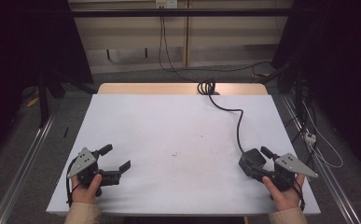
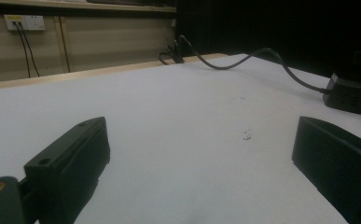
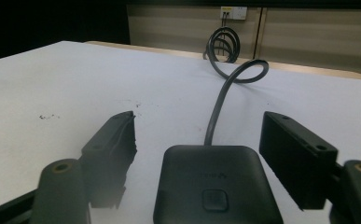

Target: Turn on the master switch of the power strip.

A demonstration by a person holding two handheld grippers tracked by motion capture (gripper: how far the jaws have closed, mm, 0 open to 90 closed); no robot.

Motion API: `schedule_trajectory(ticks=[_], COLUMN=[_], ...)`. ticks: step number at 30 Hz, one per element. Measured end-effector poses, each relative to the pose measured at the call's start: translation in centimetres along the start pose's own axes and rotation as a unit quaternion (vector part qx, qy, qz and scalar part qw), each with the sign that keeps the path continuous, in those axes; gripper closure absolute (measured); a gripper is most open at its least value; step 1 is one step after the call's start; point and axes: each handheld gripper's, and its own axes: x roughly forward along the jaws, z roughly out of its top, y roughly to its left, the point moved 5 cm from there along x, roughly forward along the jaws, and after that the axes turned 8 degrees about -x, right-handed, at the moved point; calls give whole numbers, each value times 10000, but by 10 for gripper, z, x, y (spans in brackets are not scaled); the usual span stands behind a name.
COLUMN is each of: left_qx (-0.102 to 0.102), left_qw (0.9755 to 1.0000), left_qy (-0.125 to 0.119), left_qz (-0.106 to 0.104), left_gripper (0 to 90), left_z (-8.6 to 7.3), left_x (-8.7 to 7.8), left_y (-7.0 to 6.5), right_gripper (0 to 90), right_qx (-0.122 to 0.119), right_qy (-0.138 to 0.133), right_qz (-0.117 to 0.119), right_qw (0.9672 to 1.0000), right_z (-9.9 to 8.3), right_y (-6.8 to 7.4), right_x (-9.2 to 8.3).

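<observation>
While cabled, black rounded-square adapter (image 3: 218,186), small button, matte top

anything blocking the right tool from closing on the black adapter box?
Nothing visible does. The black adapter box already sits between the open jaws of the right tool, with bare white table at either side of it. Its cable runs away toward the far edge, clear of both jaws. The left tool is across the table.

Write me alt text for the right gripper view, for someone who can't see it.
A flat black square box with rounded corners lies on the white table between the right gripper's two open black jaws, untouched by either. Its black cable runs off, looping toward the table's far edge.
</observation>
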Motion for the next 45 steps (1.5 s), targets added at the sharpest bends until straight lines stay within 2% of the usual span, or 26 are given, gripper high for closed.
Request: schedule_trajectory(ticks=[8, 9, 26, 35, 45], left_qx=[-64, -19, -43, -19, -12], left_qw=[10000, 10000, 10000, 10000, 10000], left_qy=[-46, -15, -32, -15, -10], left_qz=[-16, -15, -27, -53, -62], left_gripper=[37, 37, 37, 37, 37], left_z=[0, 0, 1, 1, 1], left_x=[2, 1, 1, 2, 2], left_y=[-1, 0, -1, -1, -1], right_gripper=[186, 182, 173, 163, 153], right_qx=[-19, -16, -105, -110, -79], right_qy=[29, 33, 38, 20, -16], right_qz=[100, 100, 235, 241, 353], right_qw=[9999, 9999, 9997, 9996, 9993], right_z=[0, 0, 1, 1, 1], right_y=[6, 7, 12, 14, 20], right_x=[4, 4, 6, 6, 9])
